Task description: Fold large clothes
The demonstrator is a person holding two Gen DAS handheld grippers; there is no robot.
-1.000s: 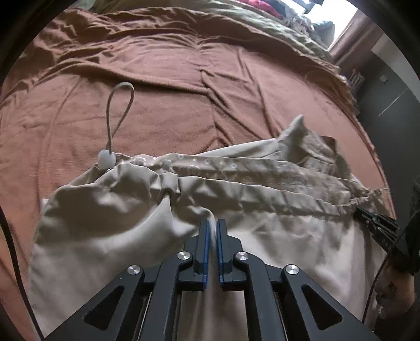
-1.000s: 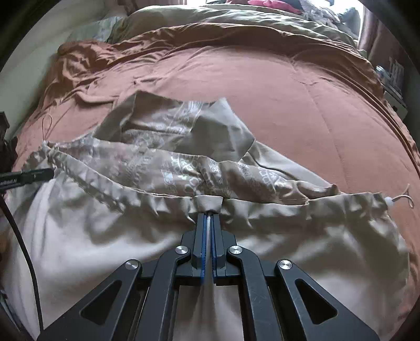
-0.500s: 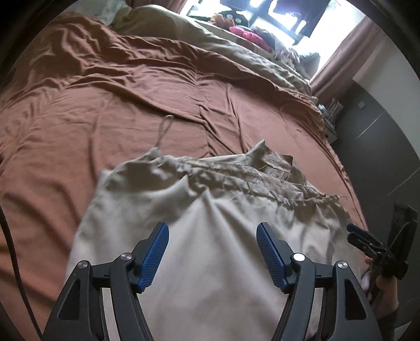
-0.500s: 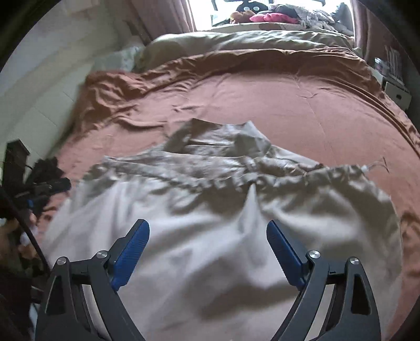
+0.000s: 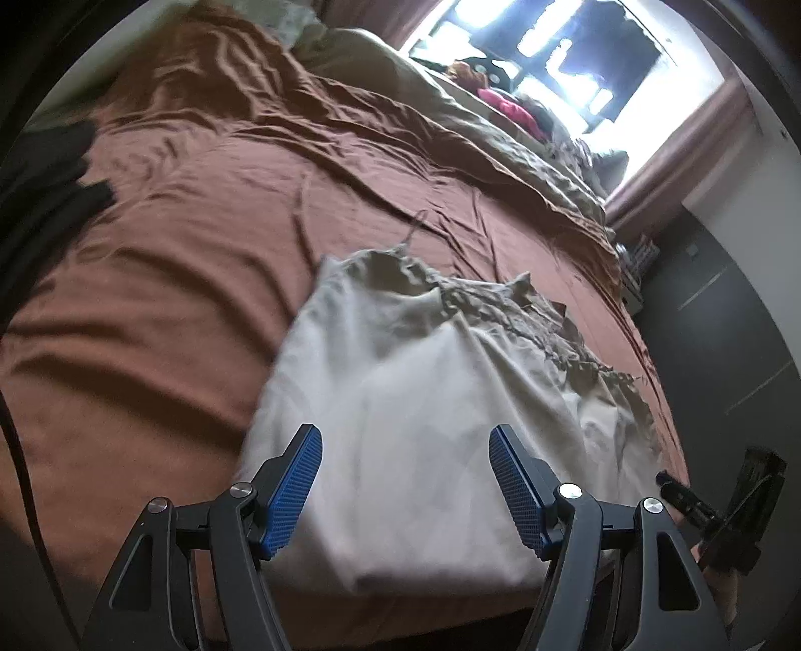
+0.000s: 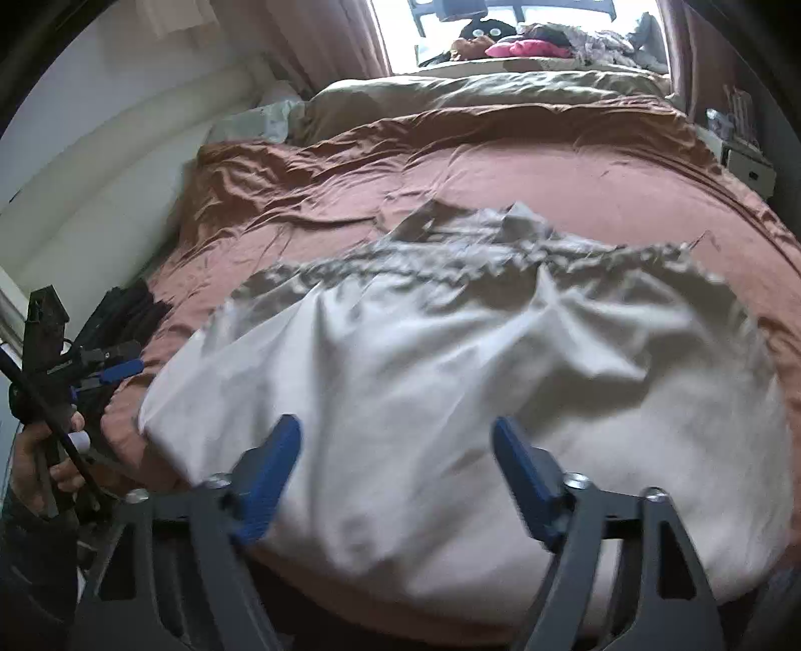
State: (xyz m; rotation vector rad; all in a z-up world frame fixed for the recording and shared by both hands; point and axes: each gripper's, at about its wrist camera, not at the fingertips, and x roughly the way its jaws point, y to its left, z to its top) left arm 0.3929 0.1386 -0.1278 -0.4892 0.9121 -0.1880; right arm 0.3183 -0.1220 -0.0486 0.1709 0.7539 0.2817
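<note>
Both tongs, left (image 5: 405,483) and right (image 6: 395,468), hang released above the beige garment (image 5: 430,400) lying mid-frame on the brown bed (image 5: 175,240), apparently between folds; next comes regrasping an edge.

The beige garment (image 5: 425,410) is smeared by motion blur in both wrist views, so its near hem cannot be read. The right gripper (image 5: 701,506) is cut off at the left view's edge. Small items on the far windowsill (image 6: 505,45) are perhaps toys or clothes, too small to tell.
</note>
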